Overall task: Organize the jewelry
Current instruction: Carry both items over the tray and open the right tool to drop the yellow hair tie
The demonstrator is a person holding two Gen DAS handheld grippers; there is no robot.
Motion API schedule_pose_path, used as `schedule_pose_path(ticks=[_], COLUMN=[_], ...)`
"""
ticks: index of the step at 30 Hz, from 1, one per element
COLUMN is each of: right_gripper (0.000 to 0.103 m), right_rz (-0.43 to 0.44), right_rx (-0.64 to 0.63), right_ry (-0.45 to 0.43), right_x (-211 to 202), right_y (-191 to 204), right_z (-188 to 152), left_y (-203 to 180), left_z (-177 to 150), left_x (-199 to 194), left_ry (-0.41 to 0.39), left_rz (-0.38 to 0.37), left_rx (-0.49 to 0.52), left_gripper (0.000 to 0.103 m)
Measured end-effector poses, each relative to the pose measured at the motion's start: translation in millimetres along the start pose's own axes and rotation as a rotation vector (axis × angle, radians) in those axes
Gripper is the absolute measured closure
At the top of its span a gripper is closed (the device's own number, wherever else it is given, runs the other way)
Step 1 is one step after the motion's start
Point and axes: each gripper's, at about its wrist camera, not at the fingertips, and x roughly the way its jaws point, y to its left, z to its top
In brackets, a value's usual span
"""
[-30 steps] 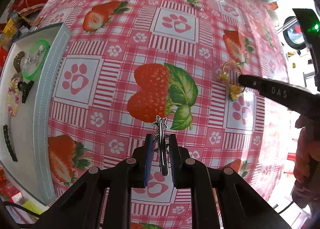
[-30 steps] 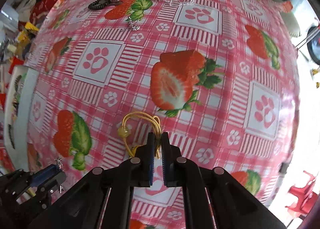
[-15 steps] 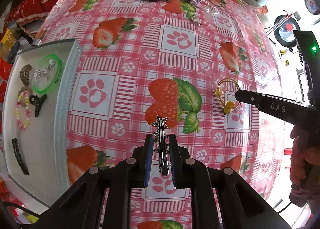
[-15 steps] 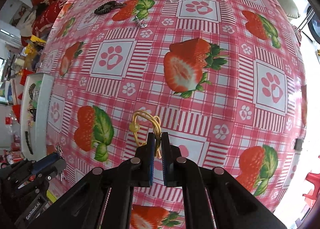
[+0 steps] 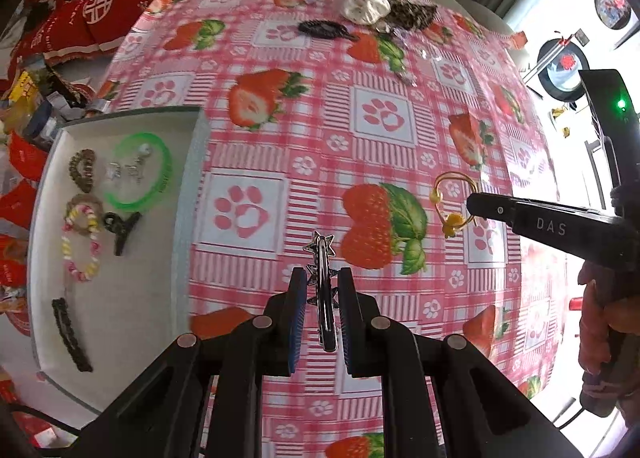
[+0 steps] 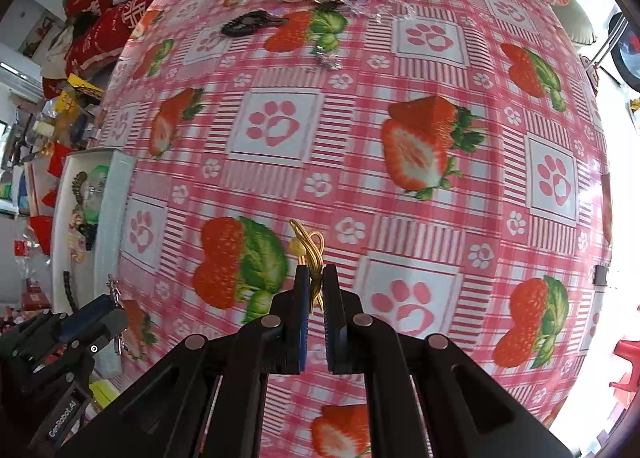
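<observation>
My left gripper (image 5: 319,278) is shut on a silver star hair clip (image 5: 320,258), held above the strawberry tablecloth. My right gripper (image 6: 315,278) is shut on a yellow hair tie (image 6: 306,244) with a bead; it also shows in the left wrist view (image 5: 452,198), lifted off the cloth. A white tray (image 5: 188,218) at the left holds a green bangle (image 5: 138,172), a beaded bracelet (image 5: 80,242), a black claw clip (image 5: 120,228) and other hair pieces. The tray shows small at the left of the right wrist view (image 6: 110,210).
At the table's far edge lie a black hair clip (image 5: 322,27), a white scrunchie (image 5: 366,4), a leopard-print scrunchie (image 5: 412,14) and clear trinkets (image 5: 406,76). Red cushions and clutter lie beyond the table's left edge.
Both grippers have risen and pulled back with their items; more of the table and the tray shows now. The yellow hair tie has come off the cloth.
</observation>
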Motion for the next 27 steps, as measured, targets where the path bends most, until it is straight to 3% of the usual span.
schedule_pose_path(ticks=[14, 27], right_gripper=[0.096, 0.096], right_rz=[0.071, 0.172], right_rx=[-0.114, -0.284], right_ry=[-0.039, -0.014], right_x=[-23, -17], right_y=[94, 205], right_z=[11, 10], left_y=[87, 158], left_z=[-21, -57], left_x=[-42, -48], left_ry=[-0.066, -0.05], left_rz=[0.072, 0.122], left_rx=[-0.127, -0.246], left_gripper=[0.081, 0.081])
